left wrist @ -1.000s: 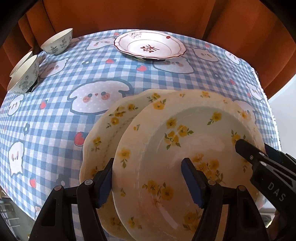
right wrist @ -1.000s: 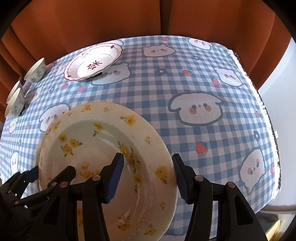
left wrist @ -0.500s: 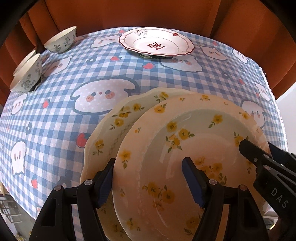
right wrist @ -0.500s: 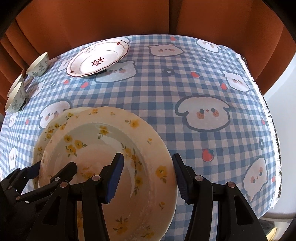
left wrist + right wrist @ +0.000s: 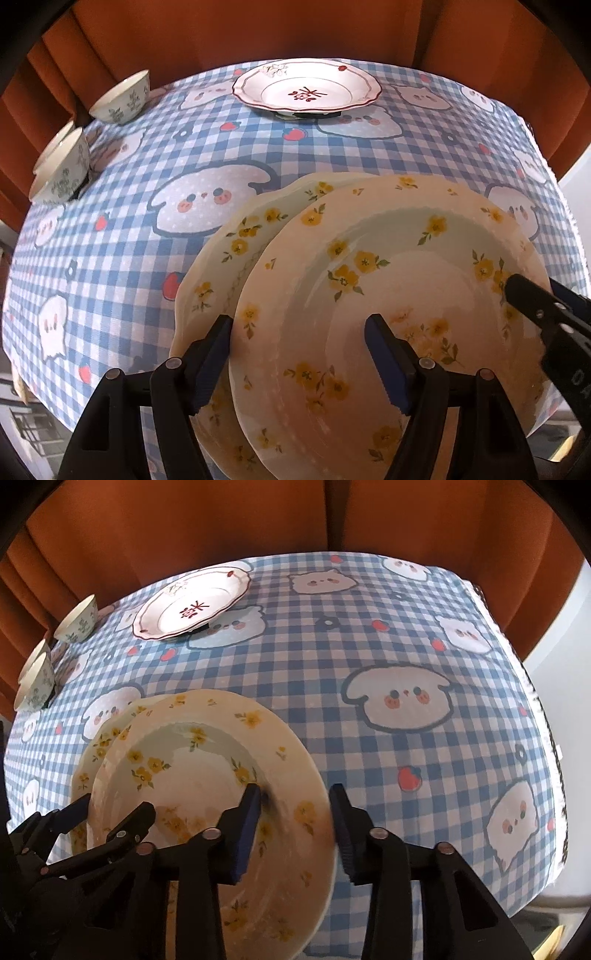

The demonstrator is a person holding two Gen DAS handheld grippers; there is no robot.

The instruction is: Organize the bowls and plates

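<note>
The right hand-held gripper [image 5: 293, 825] straddles the near right rim of the upper yellow-flowered plate [image 5: 207, 775], one pad inside the well and the other outside the edge, and its jaws are closing on that rim; the blur there leaves it unclear whether the pads already bite. The left hand-held gripper [image 5: 297, 352] stands spread across the same plate's left rim, one pad outside and one over the well, not pressing.

This upper yellow-flowered plate lies skewed on the lower yellow-flowered plate [image 5: 225, 258], shifted to the right of it, so that a crescent of the lower one shows on the left. Both sit at the near edge of the table [image 5: 369, 657], covered in a blue checked cloth. Well beyond the upper yellow-flowered plate, at the far side, stands the red-patterned plate [image 5: 306, 88]; far to its left are the lone bowl [image 5: 122, 99] and the two nested bowls [image 5: 61, 173].

The step in hand looks like seating the upper plate squarely on the lower one. To do it well, the right pads should take the rim fully, not just its lip, since glazed ware slips. Then the plate should be eased leftward, low and level, until the rims line up. The left hand-held gripper can serve as a stop. The stack sits close to the table's edge, so any push toward the person is a risk.
</note>
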